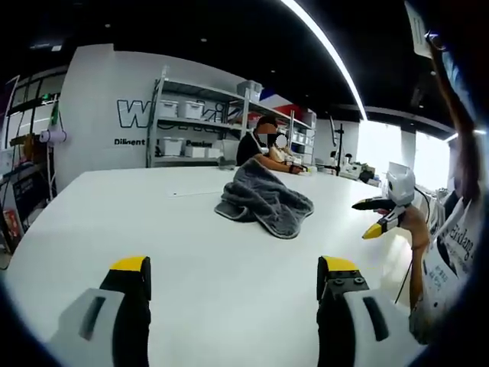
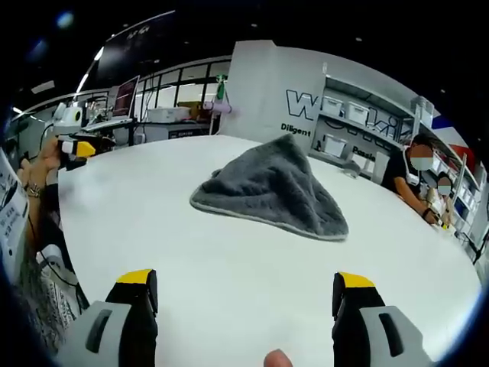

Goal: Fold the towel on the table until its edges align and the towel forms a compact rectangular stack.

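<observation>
Both views are bright and evenly lit, mostly by a long white ceiling light strip (image 1: 325, 46) overhead and by blown-out daylight from the windows (image 1: 416, 157) at the right of the left gripper view. The glossy white surface (image 1: 191, 245) reflects the light with a soft sheen, and the crumpled grey terry towel (image 2: 275, 191) throws only a faint, narrow shadow along its edge. Fisheye distortion bends the surface rim and the shelving, and detail softens toward the edges, while the centre stays sharp.
</observation>
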`<control>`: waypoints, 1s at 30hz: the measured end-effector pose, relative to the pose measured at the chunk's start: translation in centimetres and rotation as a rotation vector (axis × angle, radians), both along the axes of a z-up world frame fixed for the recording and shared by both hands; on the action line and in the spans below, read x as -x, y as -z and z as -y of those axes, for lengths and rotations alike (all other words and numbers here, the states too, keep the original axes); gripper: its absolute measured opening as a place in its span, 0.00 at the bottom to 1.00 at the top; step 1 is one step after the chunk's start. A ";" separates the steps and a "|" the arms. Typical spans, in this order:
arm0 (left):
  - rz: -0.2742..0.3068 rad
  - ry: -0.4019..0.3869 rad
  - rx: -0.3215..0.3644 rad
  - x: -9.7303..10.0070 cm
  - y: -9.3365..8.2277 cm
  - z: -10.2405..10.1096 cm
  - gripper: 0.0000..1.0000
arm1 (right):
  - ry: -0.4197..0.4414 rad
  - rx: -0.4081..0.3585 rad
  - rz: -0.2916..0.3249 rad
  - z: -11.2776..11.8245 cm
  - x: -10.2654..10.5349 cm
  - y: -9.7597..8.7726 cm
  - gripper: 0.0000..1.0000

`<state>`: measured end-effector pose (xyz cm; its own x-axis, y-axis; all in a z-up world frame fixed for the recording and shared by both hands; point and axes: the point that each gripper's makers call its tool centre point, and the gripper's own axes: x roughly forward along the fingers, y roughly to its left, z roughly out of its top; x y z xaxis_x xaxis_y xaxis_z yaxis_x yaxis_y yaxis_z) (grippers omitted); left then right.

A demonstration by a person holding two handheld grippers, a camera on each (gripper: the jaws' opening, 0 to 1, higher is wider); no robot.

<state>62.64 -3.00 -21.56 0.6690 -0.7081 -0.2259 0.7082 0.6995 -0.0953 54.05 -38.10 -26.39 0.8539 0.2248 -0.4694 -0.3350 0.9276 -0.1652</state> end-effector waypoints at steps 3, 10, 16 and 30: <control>-0.001 0.004 -0.001 -0.1 0.0 0.2 0.94 | 0.001 0.001 -0.002 0.1 0.1 0.0 0.99; -0.009 0.016 -0.015 0.0 0.2 0.9 0.94 | 0.004 -0.003 -0.003 0.5 0.2 0.2 0.99; -0.004 0.011 -0.021 -0.1 0.0 1.1 0.94 | 0.009 -0.007 -0.004 0.9 0.4 0.5 0.99; -0.013 0.024 -0.038 -0.2 0.0 2.1 0.94 | 0.000 -0.020 -0.005 1.5 0.5 0.9 0.99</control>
<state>62.85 -5.09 -21.52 0.6486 -0.7149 -0.2614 0.7238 0.6855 -0.0788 53.57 -39.56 -27.26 0.8517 0.2344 -0.4686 -0.3357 0.9308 -0.1446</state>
